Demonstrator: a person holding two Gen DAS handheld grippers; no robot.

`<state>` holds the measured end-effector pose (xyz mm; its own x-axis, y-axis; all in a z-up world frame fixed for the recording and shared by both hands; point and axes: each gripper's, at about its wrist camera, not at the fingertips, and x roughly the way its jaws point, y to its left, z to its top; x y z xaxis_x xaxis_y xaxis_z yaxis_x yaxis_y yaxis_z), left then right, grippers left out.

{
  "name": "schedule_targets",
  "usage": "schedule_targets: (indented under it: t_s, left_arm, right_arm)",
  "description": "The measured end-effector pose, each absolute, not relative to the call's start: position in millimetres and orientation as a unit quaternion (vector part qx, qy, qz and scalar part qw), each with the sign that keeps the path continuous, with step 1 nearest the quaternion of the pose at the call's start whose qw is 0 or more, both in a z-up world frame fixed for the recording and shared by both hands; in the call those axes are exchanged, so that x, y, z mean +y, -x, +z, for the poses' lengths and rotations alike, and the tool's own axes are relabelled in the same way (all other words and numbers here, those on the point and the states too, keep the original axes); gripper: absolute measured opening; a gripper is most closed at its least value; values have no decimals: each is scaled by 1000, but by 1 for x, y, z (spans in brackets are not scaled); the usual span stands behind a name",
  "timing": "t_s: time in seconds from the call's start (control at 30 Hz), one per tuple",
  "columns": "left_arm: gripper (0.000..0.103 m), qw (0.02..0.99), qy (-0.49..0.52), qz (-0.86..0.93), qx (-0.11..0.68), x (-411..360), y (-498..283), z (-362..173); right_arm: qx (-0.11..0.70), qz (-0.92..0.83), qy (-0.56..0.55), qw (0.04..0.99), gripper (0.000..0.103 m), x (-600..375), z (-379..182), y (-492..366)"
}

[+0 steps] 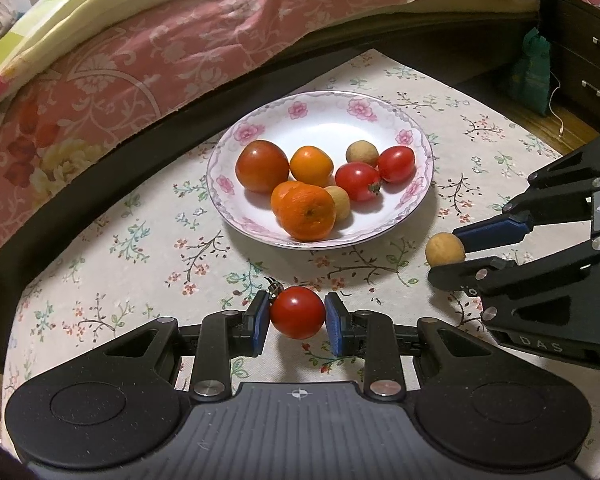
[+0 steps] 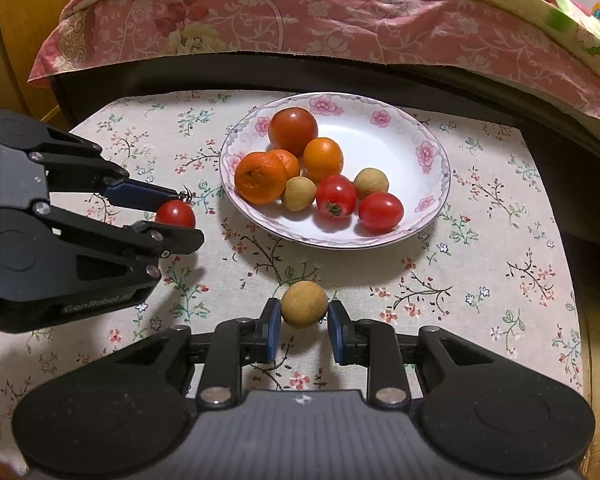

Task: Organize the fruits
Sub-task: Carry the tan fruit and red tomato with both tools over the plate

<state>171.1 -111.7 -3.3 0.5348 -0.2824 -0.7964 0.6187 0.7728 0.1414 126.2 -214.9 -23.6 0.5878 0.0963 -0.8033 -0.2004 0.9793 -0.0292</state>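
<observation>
Nearest the left camera, at 6 o'clock, left gripper [image 1: 297, 313] pinches a red tomato [image 1: 297, 312], blue pads pressed on both sides, stem tuft showing at its upper left. Right gripper [image 2: 303, 307] likewise has a tan longan [image 2: 303, 304] between its pads; left pad touches, right pad looks just touching, so a light pinch. From the left view this longan sits at 3 o'clock, just off the plate's near-right edge. Whether either fruit is lifted off the cloth [image 1: 140, 248] or resting on it, cannot tell.

Farther out, at 12 o'clock, plate [image 1: 380, 100] sits mid-cloth, already holding a big tomato [image 1: 262, 166], oranges, two small tomatoes and two longans, bunched in its near half. Far half is bare.

Beyond that, dark bed frame and pink quilt [image 1: 140, 60].

Step, as judged: both fruits gripped, carry to plate pending. Next move calls for lifting over the raised rim toward 12 o'clock, one gripper at a time to avoid a clash, and letting go low over the bare part; round fruit will roll.
</observation>
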Motion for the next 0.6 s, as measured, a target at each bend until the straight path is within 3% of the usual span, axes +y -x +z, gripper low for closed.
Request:
schedule_targets:
  t_s: [0.6]
  left_arm:
    - [37, 854, -205, -271, 393, -114, -170, 4]
  right_arm:
    - [437, 81, 60, 894, 26, -214, -18, -127]
